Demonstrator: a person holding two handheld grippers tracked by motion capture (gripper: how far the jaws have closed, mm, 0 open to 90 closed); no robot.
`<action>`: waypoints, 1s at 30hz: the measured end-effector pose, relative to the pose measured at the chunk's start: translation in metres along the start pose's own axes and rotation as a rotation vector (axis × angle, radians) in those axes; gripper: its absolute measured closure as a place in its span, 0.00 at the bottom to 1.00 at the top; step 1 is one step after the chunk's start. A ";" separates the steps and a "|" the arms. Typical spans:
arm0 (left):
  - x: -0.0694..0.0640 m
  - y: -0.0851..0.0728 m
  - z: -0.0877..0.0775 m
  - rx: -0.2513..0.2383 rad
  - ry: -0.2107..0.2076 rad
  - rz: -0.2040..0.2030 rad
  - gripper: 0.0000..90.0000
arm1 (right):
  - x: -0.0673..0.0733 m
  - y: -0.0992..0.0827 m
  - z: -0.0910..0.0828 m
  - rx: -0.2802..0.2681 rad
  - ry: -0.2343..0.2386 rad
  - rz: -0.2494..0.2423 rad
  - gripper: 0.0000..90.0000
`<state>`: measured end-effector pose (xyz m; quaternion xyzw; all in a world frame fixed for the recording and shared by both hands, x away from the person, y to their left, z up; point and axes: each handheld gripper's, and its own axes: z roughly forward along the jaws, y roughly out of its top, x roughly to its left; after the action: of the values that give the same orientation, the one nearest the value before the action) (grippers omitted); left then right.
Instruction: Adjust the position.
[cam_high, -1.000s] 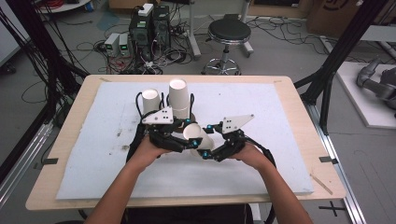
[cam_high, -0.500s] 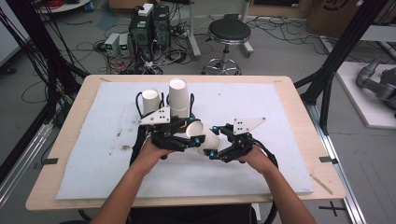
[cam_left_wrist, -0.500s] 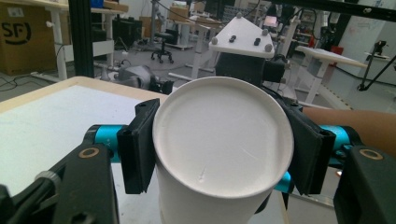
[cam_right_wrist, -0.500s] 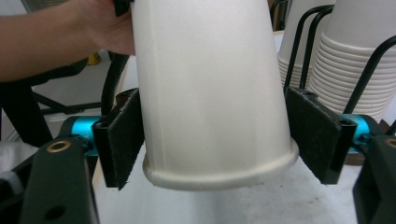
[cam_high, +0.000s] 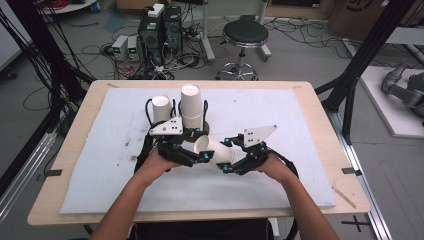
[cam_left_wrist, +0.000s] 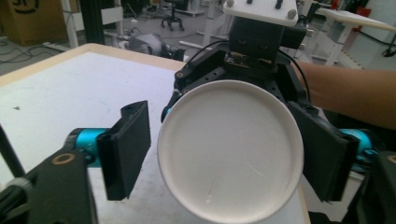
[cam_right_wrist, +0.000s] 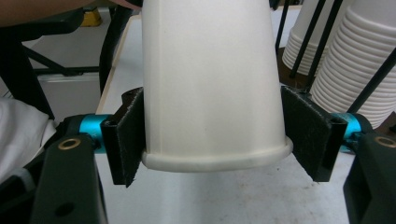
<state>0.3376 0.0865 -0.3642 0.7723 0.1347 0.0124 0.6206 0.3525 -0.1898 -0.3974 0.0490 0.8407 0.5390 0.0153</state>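
I see two cup stacks (cam_high: 191, 106) standing at the back of the counter (cam_high: 310, 150), just beyond my left gripper (cam_high: 192, 150), blocking forward travel. A cup (cam_high: 214, 151) lies between both grippers, so my right gripper (cam_high: 231, 155) has no gap inward. Bare counter lies wide to either side and nearer me.

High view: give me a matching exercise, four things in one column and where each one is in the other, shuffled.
Things:
1. single paper cup
2. tall cup stack
3. shorter cup stack
4. black stool

Places:
A. on the floor beyond the table
B. lying on its side, held off the table
C. upright, left of the tall stack
D. upright, the tallest white thing on the table

Pairs: 1-B, 2-D, 3-C, 4-A
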 end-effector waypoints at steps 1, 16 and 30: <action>-0.001 -0.001 0.000 -0.001 -0.007 0.011 0.38 | 0.000 0.000 0.000 0.007 0.000 -0.001 0.31; 0.002 0.001 -0.007 -0.109 -0.027 -0.005 0.39 | 0.001 0.000 -0.003 -0.096 -0.003 0.098 0.25; 0.004 0.000 -0.006 -0.033 0.009 -0.020 0.26 | -0.001 -0.001 -0.011 0.012 -0.023 0.045 0.31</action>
<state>0.3400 0.0932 -0.3638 0.7604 0.1450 0.0117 0.6329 0.3528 -0.2004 -0.3936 0.0743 0.8425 0.5334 0.0125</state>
